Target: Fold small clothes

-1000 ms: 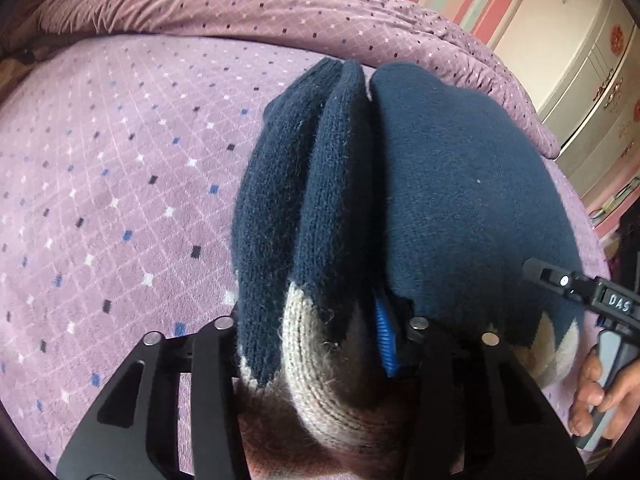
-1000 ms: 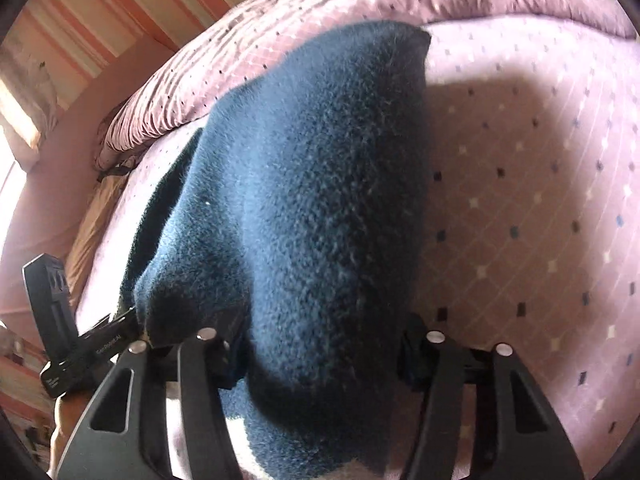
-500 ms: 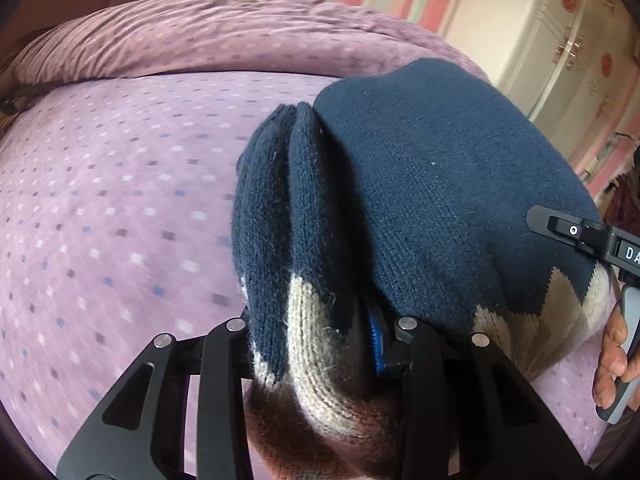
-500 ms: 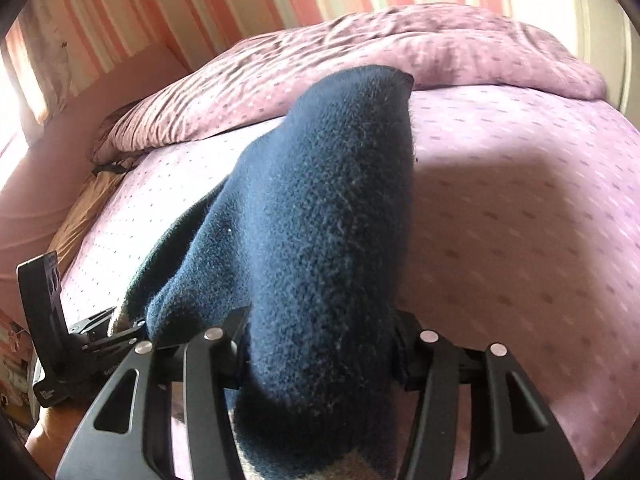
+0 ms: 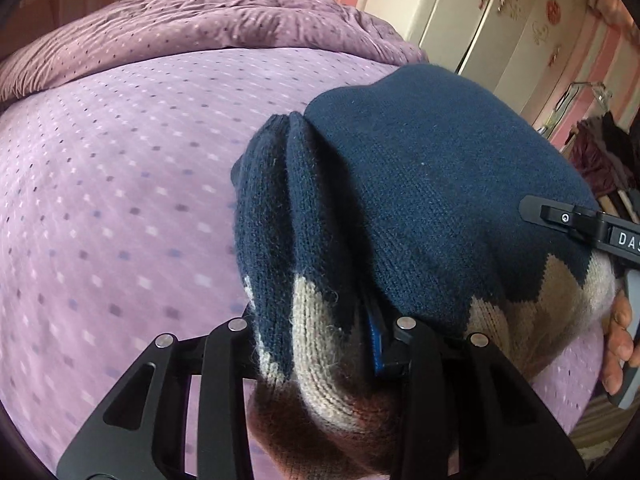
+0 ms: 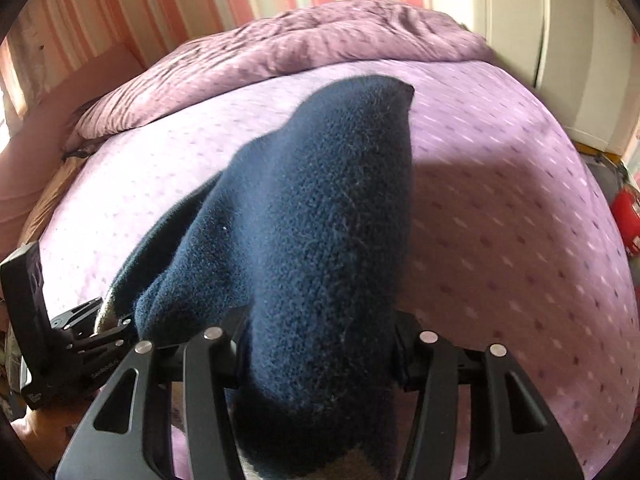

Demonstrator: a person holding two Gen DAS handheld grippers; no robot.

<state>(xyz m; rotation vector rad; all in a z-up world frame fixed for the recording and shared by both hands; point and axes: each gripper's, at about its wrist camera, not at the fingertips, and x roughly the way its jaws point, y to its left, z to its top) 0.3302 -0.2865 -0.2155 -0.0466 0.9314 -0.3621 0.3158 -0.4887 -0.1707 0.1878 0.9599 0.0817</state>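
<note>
A small navy knit sweater [image 5: 420,200] with a beige zigzag band and brown hem hangs between both grippers above the purple bed [image 5: 120,200]. My left gripper [image 5: 320,332] is shut on one bunched hem corner. My right gripper [image 6: 320,340] is shut on the other corner; the navy knit [image 6: 320,220] drapes forward from it over the bed [image 6: 500,220]. The right gripper's body shows at the right edge of the left wrist view [image 5: 580,228]; the left gripper's body shows at the lower left of the right wrist view [image 6: 72,344].
A rumpled purple quilt [image 5: 200,28] lies along the bed's far side. A cream wardrobe [image 5: 500,12] stands beyond it, with hanging clothes [image 5: 600,152] at the right. A red object [image 6: 628,216] is beside the bed's right edge.
Both grippers have lifted and tilted up with the sweater, so more of the quilt, wall and wardrobe shows. The grip on the sweater is unchanged.
</note>
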